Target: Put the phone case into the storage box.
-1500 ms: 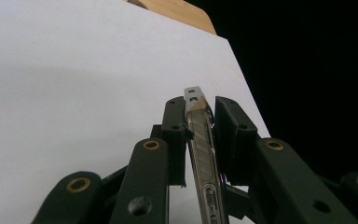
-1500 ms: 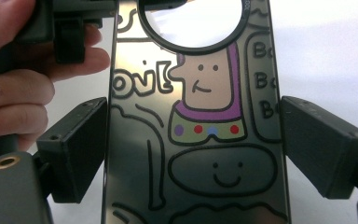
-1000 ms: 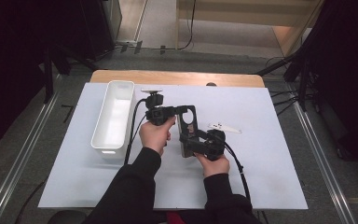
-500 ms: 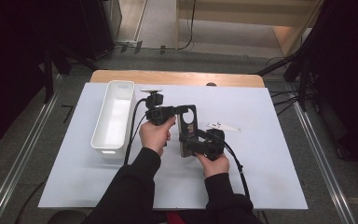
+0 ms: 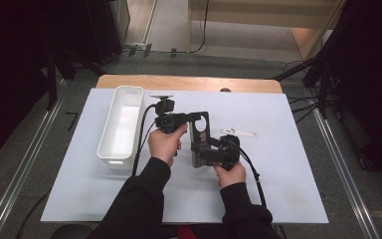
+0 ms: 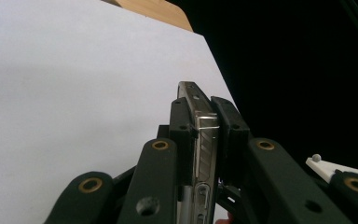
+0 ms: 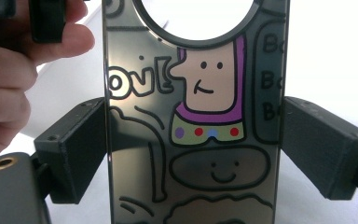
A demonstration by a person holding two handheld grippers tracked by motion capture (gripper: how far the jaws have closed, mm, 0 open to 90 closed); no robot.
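At desk [image 5: 278, 189] centre, beside white bin [image 5: 122, 122], left gripper [image 6: 200, 135] jaws clamped on thin edge of phone case [image 5: 199, 137], right gripper [image 7: 193, 140] jaws pinching its long sides, case held above desk; likely slip or twist if either grip loosens on glossy plastic.
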